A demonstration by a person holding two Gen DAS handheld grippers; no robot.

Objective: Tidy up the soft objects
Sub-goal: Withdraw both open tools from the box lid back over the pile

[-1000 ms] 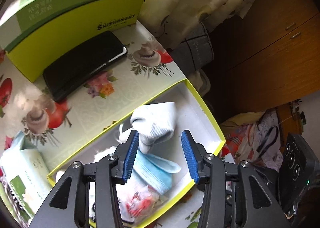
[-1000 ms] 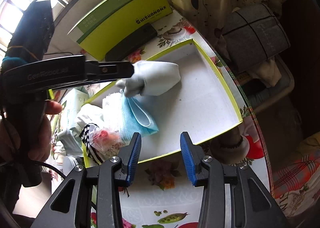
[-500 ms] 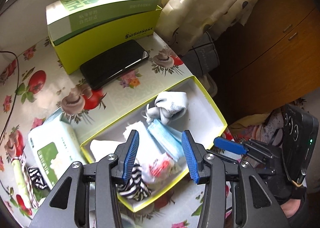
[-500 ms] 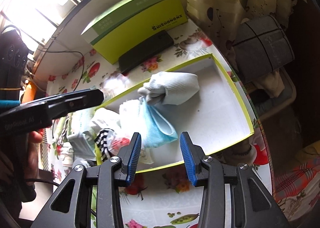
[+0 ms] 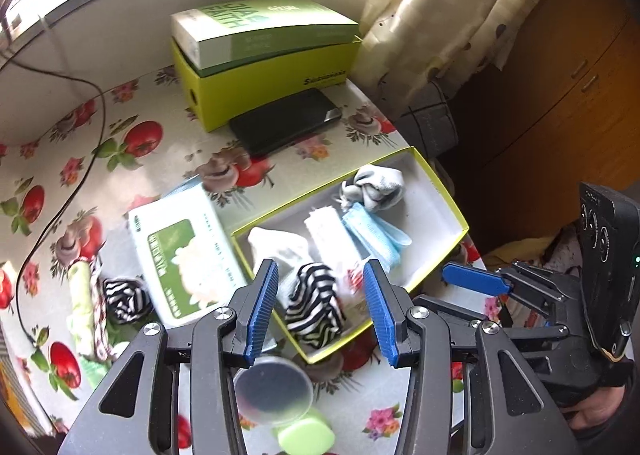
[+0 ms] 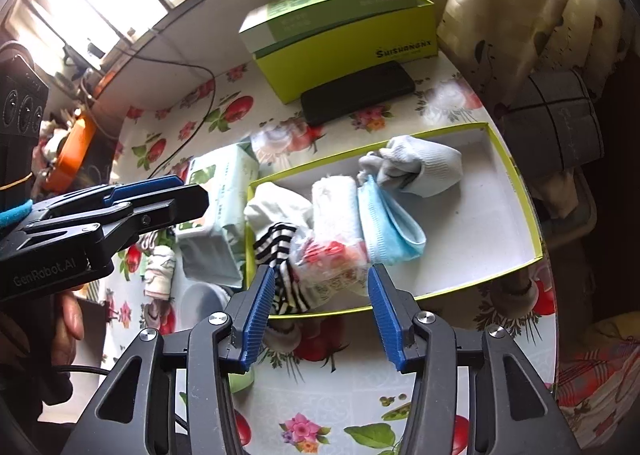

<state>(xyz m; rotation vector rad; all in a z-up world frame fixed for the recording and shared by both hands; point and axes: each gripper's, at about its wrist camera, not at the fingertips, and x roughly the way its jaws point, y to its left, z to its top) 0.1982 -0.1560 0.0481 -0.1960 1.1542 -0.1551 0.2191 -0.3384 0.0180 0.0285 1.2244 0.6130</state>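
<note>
My left gripper [image 5: 320, 311] hangs open and empty above the table, and my right gripper [image 6: 318, 313] is likewise holding nothing, its blue-padded jaws having just been opening with only air between them. Beyond the left tool, at about twelve o'clock, sits the shallow yellow-green cardboard tray [image 5: 448, 191], where a striped black-and-white sock [image 5: 314, 301] drapes over the near wall, beside a white rolled cloth [image 5: 328, 231], a light blue folded face mask [image 5: 374, 237] and a grey-white balled sock [image 5: 376, 185] at the far end. Outside the tray, at roughly nine o'clock on the flowered oilcloth table [image 5: 132, 127], a second striped bundle [image 5: 126, 299] lies just beside the green-and-white soft tissue pack [image 5: 186, 255]. I judge one placement finished and the next pick pending: the loose striped bundle looks the likely candidate. That calls for swinging the left tool over it, jaws wide, then closing on the bulk of the fabric.
</note>
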